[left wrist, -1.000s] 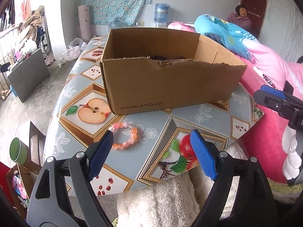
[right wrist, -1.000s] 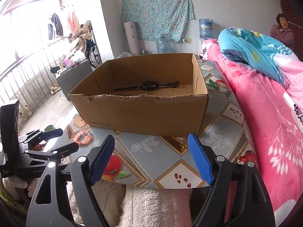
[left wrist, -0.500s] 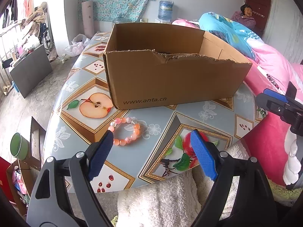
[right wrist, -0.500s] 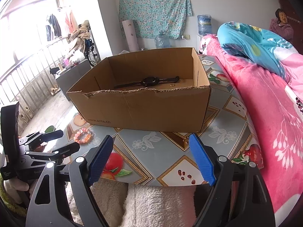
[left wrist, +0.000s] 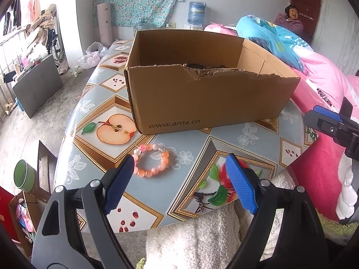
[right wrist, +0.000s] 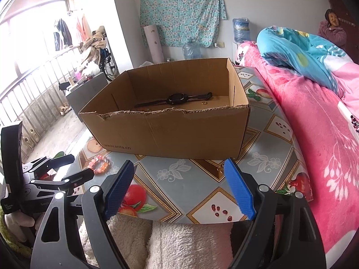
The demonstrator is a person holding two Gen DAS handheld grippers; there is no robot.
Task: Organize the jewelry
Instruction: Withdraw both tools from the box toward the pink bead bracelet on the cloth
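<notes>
Nearest the left wrist camera: left gripper (left wrist: 179, 168), jaws spread wide, nothing between the pads. It hangs over the near edge of the table (left wrist: 253, 139), which carries a fruit-print cloth; fluffy white fabric (left wrist: 190, 242) lies below the jaws.

Pink-and-orange bead bracelet (left wrist: 150, 163) lies flat on the table, just ahead of the left gripper's left pad and close to it; from this view I cannot tell if pad and beads touch. The bracelet sits left of the midline between the pads, not squarely between them. It lies beside the printed half-apple and just short of the cardboard box (left wrist: 202, 103).

Right gripper (right wrist: 179, 170): jaws also wide apart, empty, over the near table edge. A small gold ring (right wrist: 220, 170) lies on the table just by the tip of its right pad. The bracelet shows well off to its left, next to the left gripper's fingertips.

Farther: the open box stands on the table, front rim torn. Inside, on the floor toward the back wall, a black wristwatch (right wrist: 177, 99) lies stretched out, and another small ring (right wrist: 203, 103) just to its right.

Beyond: pink bedding (right wrist: 314, 123) along the right side, a person (left wrist: 291, 20) sitting far back.
</notes>
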